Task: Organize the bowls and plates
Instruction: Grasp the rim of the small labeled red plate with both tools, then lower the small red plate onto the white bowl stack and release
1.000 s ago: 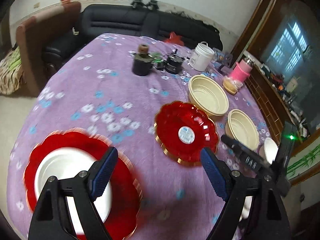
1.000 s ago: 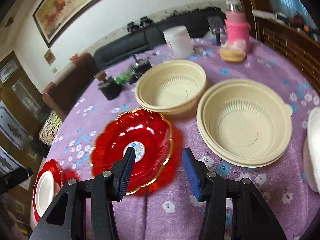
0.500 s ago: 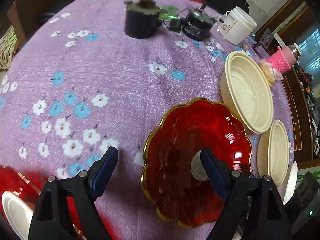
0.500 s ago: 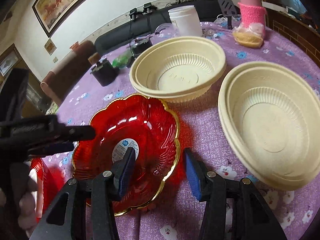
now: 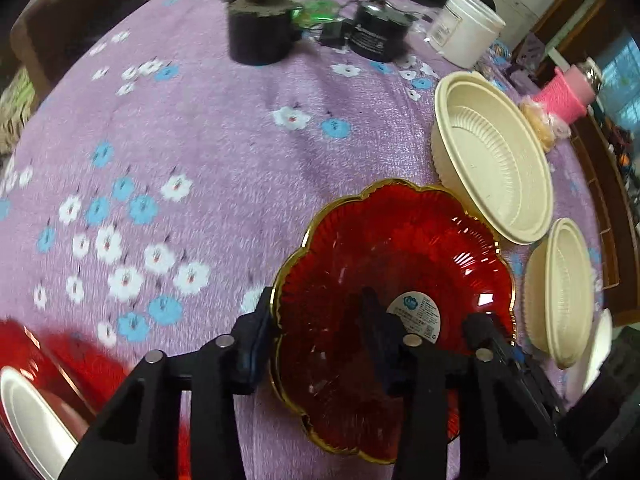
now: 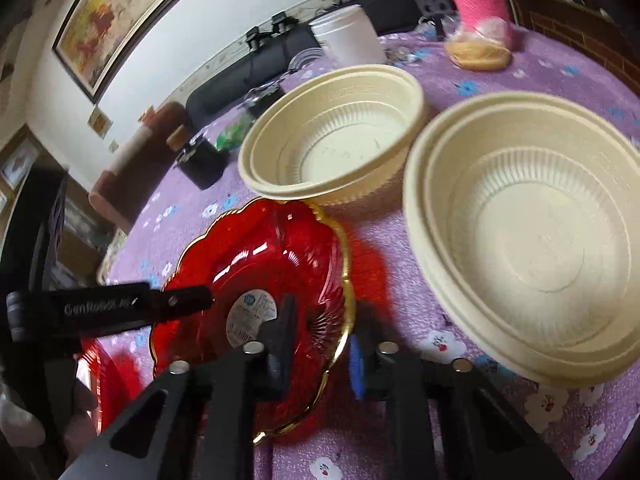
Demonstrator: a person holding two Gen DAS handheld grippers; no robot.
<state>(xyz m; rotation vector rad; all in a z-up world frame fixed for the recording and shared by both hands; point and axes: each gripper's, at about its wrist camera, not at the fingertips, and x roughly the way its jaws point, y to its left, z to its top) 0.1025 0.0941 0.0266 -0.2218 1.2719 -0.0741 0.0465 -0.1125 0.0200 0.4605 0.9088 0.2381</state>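
A second red plate (image 5: 60,364) with a white dish (image 5: 32,412) on it is seen at 8 o'clock in the left wrist view, on the purple cloth (image 5: 200,140). The left gripper (image 5: 316,336) is set astride the near-left rim of the red plate (image 5: 400,264), one finger (image 5: 256,344) outside at 9 o'clock, the other inside the dish; the fingers are partly closed, but a firm clamp cannot be told. Two cream bowls (image 5: 496,164) (image 5: 560,292) are seen at 2 and 3 o'clock of the plate. In the right wrist view, the right gripper (image 6: 320,344) is placed astride the plate's (image 6: 256,264) 4 o'clock rim, fingers narrowly apart, contact uncertain. The bowls (image 6: 336,136) (image 6: 528,232) lie at 12 and 2 o'clock.
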